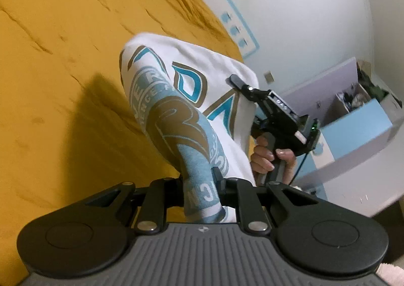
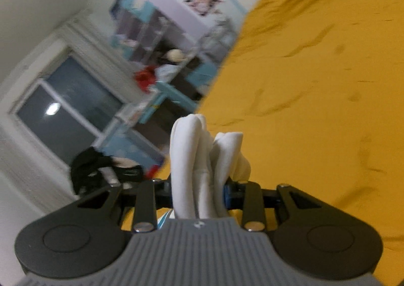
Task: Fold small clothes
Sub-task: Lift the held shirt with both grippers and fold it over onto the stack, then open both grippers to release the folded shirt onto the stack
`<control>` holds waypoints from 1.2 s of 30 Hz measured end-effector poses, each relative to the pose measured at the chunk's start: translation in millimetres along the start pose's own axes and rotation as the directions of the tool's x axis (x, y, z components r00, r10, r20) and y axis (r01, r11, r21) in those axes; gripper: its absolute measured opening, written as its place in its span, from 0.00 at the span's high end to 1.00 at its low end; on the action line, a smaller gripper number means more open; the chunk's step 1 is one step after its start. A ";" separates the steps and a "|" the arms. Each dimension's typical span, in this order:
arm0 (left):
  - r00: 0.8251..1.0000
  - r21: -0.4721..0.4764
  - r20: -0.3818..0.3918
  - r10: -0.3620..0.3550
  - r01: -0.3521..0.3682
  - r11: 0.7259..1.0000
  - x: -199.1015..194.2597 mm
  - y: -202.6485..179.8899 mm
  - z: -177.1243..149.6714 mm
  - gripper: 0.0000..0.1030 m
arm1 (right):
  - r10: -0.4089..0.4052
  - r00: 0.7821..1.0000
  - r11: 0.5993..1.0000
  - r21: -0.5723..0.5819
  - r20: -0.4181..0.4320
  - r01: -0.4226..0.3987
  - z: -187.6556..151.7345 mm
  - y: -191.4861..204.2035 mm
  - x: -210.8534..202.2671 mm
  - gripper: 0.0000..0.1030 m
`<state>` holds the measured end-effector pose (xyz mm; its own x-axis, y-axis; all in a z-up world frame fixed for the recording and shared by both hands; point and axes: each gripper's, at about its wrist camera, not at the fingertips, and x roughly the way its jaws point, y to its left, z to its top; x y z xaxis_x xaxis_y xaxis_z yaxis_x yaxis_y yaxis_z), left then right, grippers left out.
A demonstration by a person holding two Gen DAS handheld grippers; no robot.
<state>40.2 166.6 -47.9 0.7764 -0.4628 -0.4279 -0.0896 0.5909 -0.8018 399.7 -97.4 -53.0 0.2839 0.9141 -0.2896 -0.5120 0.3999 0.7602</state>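
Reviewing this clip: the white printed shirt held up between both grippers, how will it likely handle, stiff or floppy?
The white printed shirt looks floppy: it sags and curves between the left gripper and right gripper. Probably light, since pinches alone hold it above the yellow bedspread. It bunches into thick rolls at the right jaws, so edges may slip unevenly.

Blurred shelves [image 2: 161,33] and window [image 2: 68,101]; shirt [image 1: 192,109] lettering partly folded away.

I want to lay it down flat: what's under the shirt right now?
Under the lifted white shirt lies the yellow bedspread with the shirt's shadow. The bed directly behind the fabric is hidden.
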 end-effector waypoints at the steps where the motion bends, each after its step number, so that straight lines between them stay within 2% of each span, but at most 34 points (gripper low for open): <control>1: 1.000 -0.020 0.004 0.006 -0.006 1.000 -3.0 7.0 -2.5 0.82 | 0.003 1.000 1.000 0.017 -0.017 -0.003 -2.2 -0.4 18.6 0.73; 3: 1.000 -0.094 -0.001 0.025 -0.025 0.995 -3.4 34.0 -12.9 0.83 | -0.016 0.998 0.999 0.046 -0.064 0.019 -9.8 -9.6 56.3 0.73; 5: 0.998 -0.187 -0.033 0.058 -0.064 0.980 5.0 73.9 -26.7 0.83 | -0.088 0.987 0.995 0.037 -0.137 0.094 -22.8 -28.6 94.7 0.73; 6: 0.996 -0.231 -0.054 0.068 -0.079 0.970 11.9 93.8 -34.7 0.83 | -0.127 0.976 0.990 0.040 -0.178 0.137 -31.2 -41.6 111.5 0.73; 8: 0.987 -0.304 -0.127 0.102 -0.137 0.943 29.9 134.3 -56.1 0.83 | -0.239 0.937 0.967 0.027 -0.256 0.254 -50.4 -70.9 140.4 0.73; 9: 0.984 -0.307 -0.138 0.109 -0.147 0.940 34.9 144.7 -64.7 0.83 | -0.291 0.918 0.953 0.007 -0.270 0.304 -57.6 -81.7 148.2 0.73; 10: 0.987 -0.297 -0.127 0.097 -0.131 0.946 35.3 147.6 -69.1 0.83 | -0.302 0.912 0.948 0.014 -0.278 0.319 -62.2 -94.3 153.1 0.73; 11: 0.989 -0.288 -0.121 0.083 -0.115 0.951 34.2 146.4 -70.4 0.83 | -0.267 0.924 0.954 0.062 -0.274 0.294 -63.2 -105.3 153.2 0.72; 14: 0.988 -0.288 -0.140 0.058 -0.097 0.953 30.4 148.1 -67.9 0.83 | -0.198 0.944 0.958 0.152 -0.264 0.243 -64.3 -118.9 145.9 0.70; 18: 0.985 -0.284 -0.164 0.051 -0.097 0.954 29.6 158.2 -54.4 0.83 | -0.203 0.942 0.954 0.164 -0.266 0.252 -64.1 -107.1 118.1 0.56; 22: 0.983 -0.272 -0.175 0.061 -0.108 0.956 30.1 154.2 -39.9 0.82 | -0.186 0.935 0.972 0.082 -0.303 0.220 -81.3 -84.8 50.5 0.50; 25: 0.980 -0.242 -0.173 0.097 -0.137 0.960 40.3 135.6 -35.0 0.80 | -0.238 0.933 0.971 -0.055 -0.271 0.231 -105.8 -50.8 -10.9 0.50; 26: 0.979 -0.220 -0.174 0.111 -0.148 0.964 40.3 131.1 -34.3 0.79 | -0.246 0.934 0.969 -0.095 -0.259 0.229 -115.7 -41.4 -25.4 0.53; 27: 0.978 -0.210 -0.173 0.119 -0.155 0.965 40.3 128.3 -34.5 0.78 | -0.259 0.934 0.962 -0.148 -0.246 0.228 -127.0 -30.8 -37.4 0.62; 29: 0.975 -0.196 -0.176 0.132 -0.166 0.966 41.3 124.8 -35.0 0.77 | -0.323 0.922 0.930 -0.255 -0.214 0.266 -146.7 -15.2 -54.8 0.68; 30: 0.974 -0.185 -0.179 0.141 -0.174 0.967 42.7 124.2 -34.7 0.77 | -0.352 0.914 0.912 -0.294 -0.200 0.287 -155.4 -10.9 -56.3 0.68; 32: 0.972 -0.175 -0.182 0.147 -0.179 0.968 45.5 123.7 -34.8 0.77 | -0.368 0.906 0.903 -0.313 -0.209 0.294 -166.2 -12.1 -55.4 0.68; 34: 0.972 -0.173 -0.181 0.147 -0.179 0.969 48.0 122.8 -36.6 0.77 | -0.358 0.899 0.919 -0.265 -0.252 0.292 -175.3 -22.8 -47.1 0.70; 35: 0.973 -0.175 -0.172 0.155 -0.185 0.967 49.1 122.9 -36.8 0.80 | -0.355 0.895 0.923 -0.256 -0.270 0.289 -179.0 -25.6 -44.2 0.90; 36: 0.973 -0.173 -0.158 0.168 -0.194 0.966 47.1 121.5 -37.5 0.85 | -0.361 0.892 0.921 -0.256 -0.273 0.295 -181.2 -25.5 -44.0 0.98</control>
<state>42.5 191.8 -181.1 0.6422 -0.4553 -0.6166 -0.3451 0.5466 -0.7630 253.3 -135.5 -165.1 0.2167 0.6889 -0.6918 -0.5955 0.6548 0.4655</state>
